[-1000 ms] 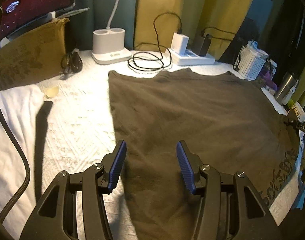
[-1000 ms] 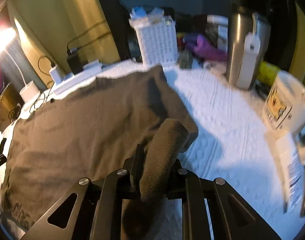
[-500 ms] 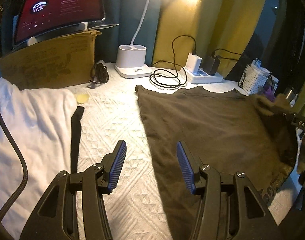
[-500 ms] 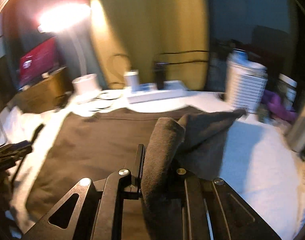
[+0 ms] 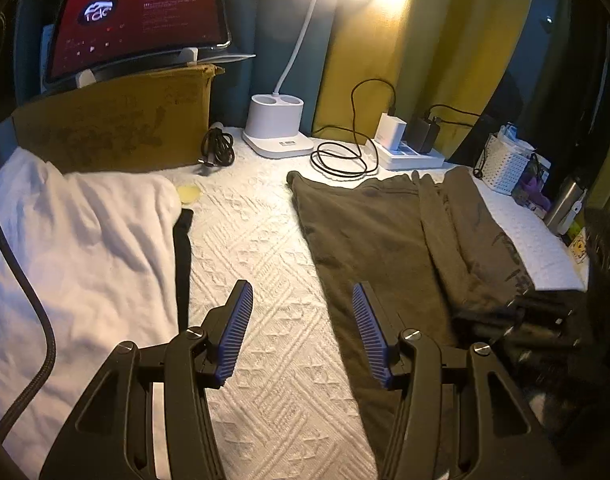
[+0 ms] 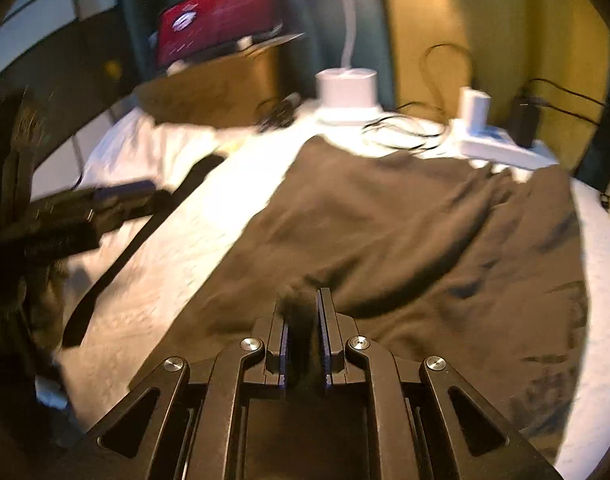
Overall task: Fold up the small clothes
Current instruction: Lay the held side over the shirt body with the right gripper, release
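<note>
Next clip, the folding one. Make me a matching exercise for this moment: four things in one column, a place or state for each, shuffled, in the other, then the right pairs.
Things:
1. left gripper
2. right gripper
3. tablet
4. white cloth

Places or states:
A. propped on the cardboard box
B. jaws apart, holding nothing
C. piled at the left of the bed cover
D. jaws closed on the dark brown garment

Pairs: 1-B, 2-D, 3-A, 4-C
</note>
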Available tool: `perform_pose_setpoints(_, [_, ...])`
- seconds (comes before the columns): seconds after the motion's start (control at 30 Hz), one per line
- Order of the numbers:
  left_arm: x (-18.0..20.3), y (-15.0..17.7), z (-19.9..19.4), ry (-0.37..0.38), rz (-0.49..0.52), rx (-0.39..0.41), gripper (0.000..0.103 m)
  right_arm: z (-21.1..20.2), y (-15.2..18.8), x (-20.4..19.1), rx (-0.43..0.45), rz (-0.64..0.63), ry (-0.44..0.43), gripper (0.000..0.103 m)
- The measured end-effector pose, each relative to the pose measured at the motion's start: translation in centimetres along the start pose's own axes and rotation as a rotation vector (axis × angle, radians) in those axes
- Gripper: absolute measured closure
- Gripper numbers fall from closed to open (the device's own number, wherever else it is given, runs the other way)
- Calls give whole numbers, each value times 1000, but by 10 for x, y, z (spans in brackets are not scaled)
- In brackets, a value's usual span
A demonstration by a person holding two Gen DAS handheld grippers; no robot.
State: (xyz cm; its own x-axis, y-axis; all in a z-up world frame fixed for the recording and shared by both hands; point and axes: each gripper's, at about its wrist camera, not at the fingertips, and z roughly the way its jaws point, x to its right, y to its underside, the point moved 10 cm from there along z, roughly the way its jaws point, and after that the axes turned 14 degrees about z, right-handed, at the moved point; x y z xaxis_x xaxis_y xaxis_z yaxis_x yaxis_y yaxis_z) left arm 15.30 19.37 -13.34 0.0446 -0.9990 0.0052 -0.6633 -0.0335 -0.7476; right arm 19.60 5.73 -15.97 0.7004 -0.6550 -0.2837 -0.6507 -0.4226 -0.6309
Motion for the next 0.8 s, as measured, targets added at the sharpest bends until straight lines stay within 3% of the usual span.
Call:
perform_pose_setpoints(0.13, [3,4,-1,32,-17,-4,51,1,8,-14,-12,-28,-6,91])
perform_pose_setpoints(0.57, [9,-8,-20,21,3,30,51,-33,13,-56,42,-119,-63,93])
perform_pose_setpoints(0.8, [15,1,-10,49,-18,-8,51,-2,52,-62,-105,-133,-97,93])
